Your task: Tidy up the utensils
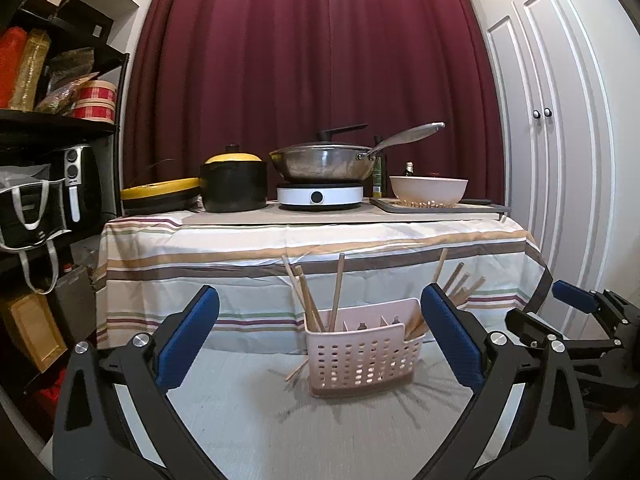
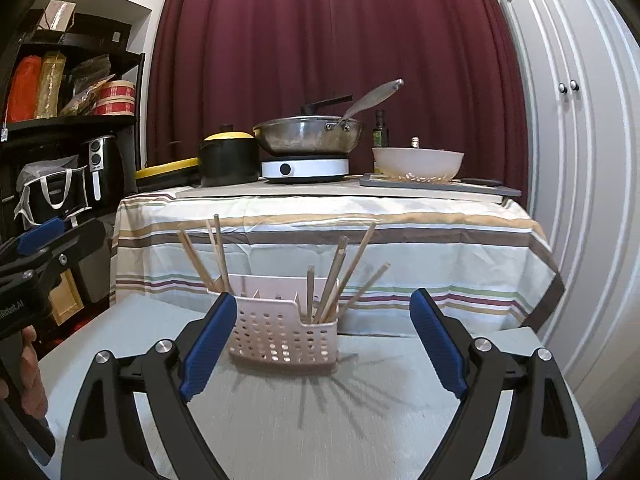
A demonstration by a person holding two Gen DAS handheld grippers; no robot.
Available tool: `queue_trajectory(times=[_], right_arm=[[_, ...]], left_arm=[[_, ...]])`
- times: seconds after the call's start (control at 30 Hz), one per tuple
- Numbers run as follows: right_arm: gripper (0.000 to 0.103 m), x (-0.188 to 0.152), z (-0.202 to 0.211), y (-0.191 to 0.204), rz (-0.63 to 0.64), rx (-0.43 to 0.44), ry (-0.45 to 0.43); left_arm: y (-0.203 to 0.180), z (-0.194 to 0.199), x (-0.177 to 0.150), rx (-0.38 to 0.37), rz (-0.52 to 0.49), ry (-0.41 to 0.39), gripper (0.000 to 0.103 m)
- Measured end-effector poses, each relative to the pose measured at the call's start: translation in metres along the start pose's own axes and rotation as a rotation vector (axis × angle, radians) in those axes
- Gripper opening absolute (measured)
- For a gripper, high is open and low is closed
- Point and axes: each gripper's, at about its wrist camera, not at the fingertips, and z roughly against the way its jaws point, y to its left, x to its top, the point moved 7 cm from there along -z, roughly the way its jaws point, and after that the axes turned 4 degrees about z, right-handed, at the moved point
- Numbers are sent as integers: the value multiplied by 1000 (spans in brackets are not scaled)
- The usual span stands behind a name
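Note:
A pale pink perforated utensil caddy point(image 1: 362, 354) stands on a grey table point(image 1: 280, 420); it also shows in the right wrist view point(image 2: 282, 330). Several wooden chopsticks point(image 1: 338, 292) stand upright in its compartments, also seen in the right wrist view point(image 2: 340, 280). One chopstick point(image 1: 295, 371) lies on the table by the caddy's left foot. My left gripper point(image 1: 320, 336) is open and empty, just short of the caddy. My right gripper point(image 2: 322, 338) is open and empty, also just short of it, and shows at the right in the left wrist view point(image 1: 572, 298).
Behind stands a table with a striped cloth point(image 1: 312, 248) holding a black pot with yellow lid point(image 1: 234, 182), a wok on an induction hob point(image 1: 320, 196) and a white bowl point(image 1: 428, 188). Black shelves point(image 1: 52, 128) stand left, white cupboard doors point(image 1: 552, 120) right.

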Motion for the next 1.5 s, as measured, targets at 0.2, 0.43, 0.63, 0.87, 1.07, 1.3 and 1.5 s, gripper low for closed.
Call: queue_trajectory(times=[0.2, 0.43, 0.63, 0.87, 1.07, 1.3, 1.5], right_arm=[[86, 7, 35, 0, 1, -15, -23], [87, 9, 59, 5, 14, -29, -46], [87, 8, 66, 6, 15, -33, -55], [87, 8, 73, 5, 11, -35, -62], [87, 8, 75, 5, 11, -38, -65], [87, 9, 75, 1, 9, -41, -62], [87, 9, 75, 0, 9, -41, -60]], left_arm=[[8, 37, 2, 18, 22, -10, 99], [11, 61, 1, 28, 35, -14, 99], [7, 72, 0, 25, 39, -13, 99], [2, 78, 0, 29, 35, -20, 99], [3, 78, -1, 27, 37, -20, 99], [0, 83, -3, 25, 44, -19, 99], [1, 82, -4, 61, 42, -14, 99]])
